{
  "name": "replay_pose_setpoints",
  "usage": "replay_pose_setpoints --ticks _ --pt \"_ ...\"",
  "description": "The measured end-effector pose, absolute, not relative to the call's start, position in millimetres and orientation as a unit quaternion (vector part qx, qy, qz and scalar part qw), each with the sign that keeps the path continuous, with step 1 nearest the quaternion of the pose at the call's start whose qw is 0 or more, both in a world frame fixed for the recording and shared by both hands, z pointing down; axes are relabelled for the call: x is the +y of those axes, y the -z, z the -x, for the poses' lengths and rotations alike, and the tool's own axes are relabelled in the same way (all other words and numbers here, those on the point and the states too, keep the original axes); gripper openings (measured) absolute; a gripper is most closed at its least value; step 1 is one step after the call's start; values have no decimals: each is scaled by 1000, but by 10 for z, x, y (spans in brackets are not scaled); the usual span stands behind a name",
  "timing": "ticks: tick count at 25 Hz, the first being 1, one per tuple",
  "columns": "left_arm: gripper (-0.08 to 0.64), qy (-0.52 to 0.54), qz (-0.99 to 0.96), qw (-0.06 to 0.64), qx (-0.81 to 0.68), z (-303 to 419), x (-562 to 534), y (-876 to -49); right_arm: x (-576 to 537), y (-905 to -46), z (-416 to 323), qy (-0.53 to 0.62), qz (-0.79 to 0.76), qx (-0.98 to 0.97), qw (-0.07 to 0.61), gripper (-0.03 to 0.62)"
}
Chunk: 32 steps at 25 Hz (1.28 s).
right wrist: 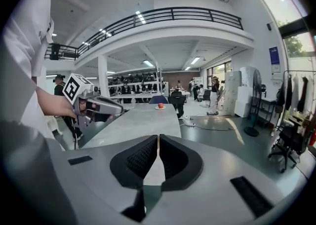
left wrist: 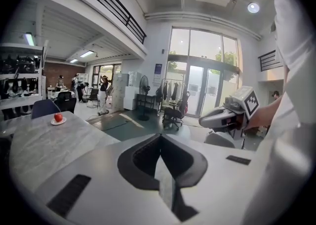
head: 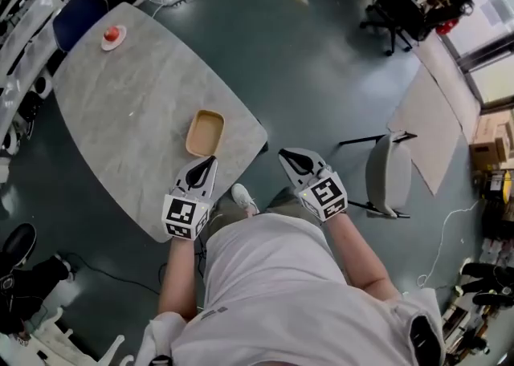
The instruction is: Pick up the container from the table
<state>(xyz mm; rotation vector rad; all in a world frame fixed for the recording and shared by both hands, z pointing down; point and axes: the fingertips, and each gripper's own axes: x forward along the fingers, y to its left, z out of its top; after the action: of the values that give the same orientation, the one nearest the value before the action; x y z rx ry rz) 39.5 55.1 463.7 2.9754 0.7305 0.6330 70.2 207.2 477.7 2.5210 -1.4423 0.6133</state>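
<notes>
A shallow tan container (head: 206,132) lies empty on the grey marble table (head: 120,107), close to the table's near right edge. My left gripper (head: 210,161) hovers just short of the container with its tips aimed at it, and its jaws are shut with nothing between them (left wrist: 160,137). My right gripper (head: 285,153) hangs off the table to the right, over the floor; its jaws stand together, empty (right wrist: 158,137). Neither gripper view shows the container. Each gripper shows in the other's view: the right gripper (left wrist: 224,118), the left gripper (right wrist: 98,104).
A red apple on a small plate (head: 112,35) sits at the table's far end. A blue chair (head: 79,18) stands beyond it. A grey chair (head: 388,173) is on the floor right of my right gripper. A flat cardboard sheet (head: 434,128) lies further right.
</notes>
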Motion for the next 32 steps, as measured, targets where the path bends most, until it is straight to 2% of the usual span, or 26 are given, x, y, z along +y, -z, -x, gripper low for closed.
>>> replay_pose_setpoints --ticks 19,32 --pt "2 -252 -963 87 -32 228 -512 -5006 644 -5658 -983 -251 -635 -687 249 118" --pt "2 -279 -921 146 -230 592 -450 -5173 166 -6499 -1019 -215 -448 -790 358 170"
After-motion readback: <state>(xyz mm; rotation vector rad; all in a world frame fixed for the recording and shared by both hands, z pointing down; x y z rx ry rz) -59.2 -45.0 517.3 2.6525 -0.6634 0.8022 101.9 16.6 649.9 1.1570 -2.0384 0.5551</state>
